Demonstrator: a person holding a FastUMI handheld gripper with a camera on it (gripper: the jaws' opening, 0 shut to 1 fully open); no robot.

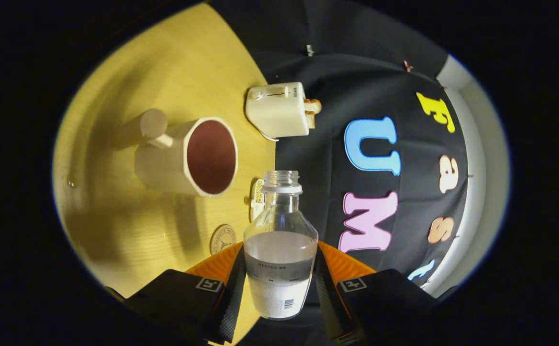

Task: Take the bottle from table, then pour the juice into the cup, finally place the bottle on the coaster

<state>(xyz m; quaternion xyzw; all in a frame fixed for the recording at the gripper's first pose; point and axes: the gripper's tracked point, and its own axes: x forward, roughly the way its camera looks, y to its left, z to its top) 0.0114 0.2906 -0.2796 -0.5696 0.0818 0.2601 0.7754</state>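
My gripper (279,271) is shut on a clear plastic bottle (280,250); both black pads (234,288) press its labelled lower half. The bottle has no cap, and its open neck points straight ahead along the fingers. Pale grey liquid fills about its lower half. The view is rolled, so the yellow wooden table (130,230) runs up the left side. On the table, ahead and left of the bottle's mouth, stands a white cup (164,166) with a handle and a dark red inside. A round tan coaster (223,239) lies on the table just off the left fingertip.
A white toaster (277,110) holding a slice of bread stands at the table's edge, beyond the cup. A small white thing (257,197) lies on the table, half hidden behind the bottle's neck. Black booth cloth hangs to the right of the bottle.
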